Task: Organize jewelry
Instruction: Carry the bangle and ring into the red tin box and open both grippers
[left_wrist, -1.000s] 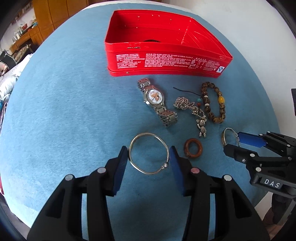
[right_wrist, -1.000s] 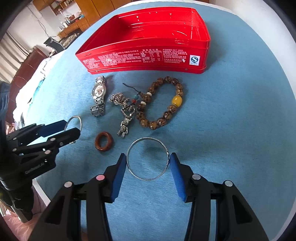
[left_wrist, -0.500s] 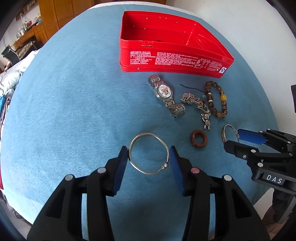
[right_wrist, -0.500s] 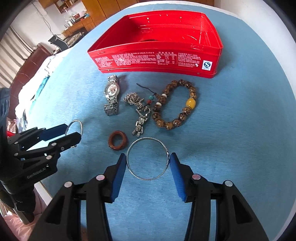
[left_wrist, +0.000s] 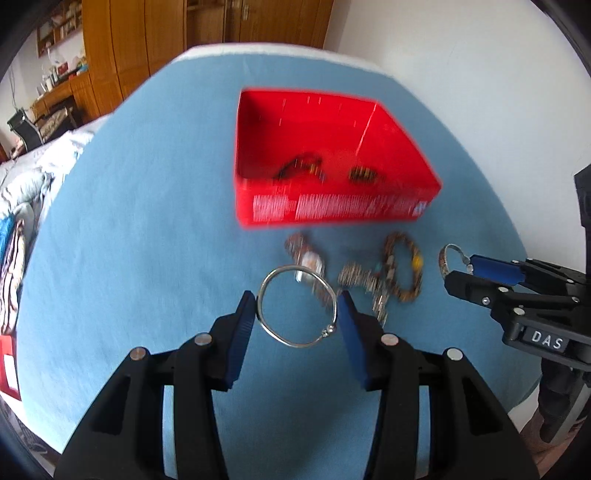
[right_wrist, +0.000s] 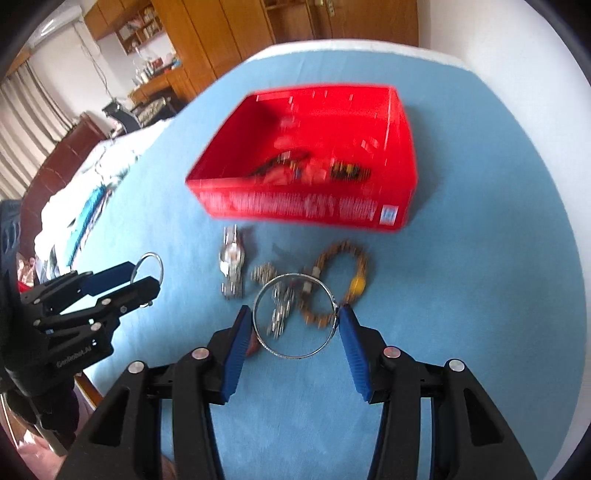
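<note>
Left wrist view: my left tongs (left_wrist: 297, 314) are clamped across a silver bangle (left_wrist: 297, 307), held above the blue bench (left_wrist: 129, 240), short of the red tin (left_wrist: 328, 162).

Right wrist view: my right tongs (right_wrist: 295, 319) grip a second bangle (right_wrist: 295, 315) over the watch (right_wrist: 232, 266) and beaded bracelet (right_wrist: 341, 282). I judge this the carry step; next, bring both bangles over the tin and release.

Left gripper (left_wrist: 297, 315) jaws clamp a silver bangle (left_wrist: 298, 309).
</note>
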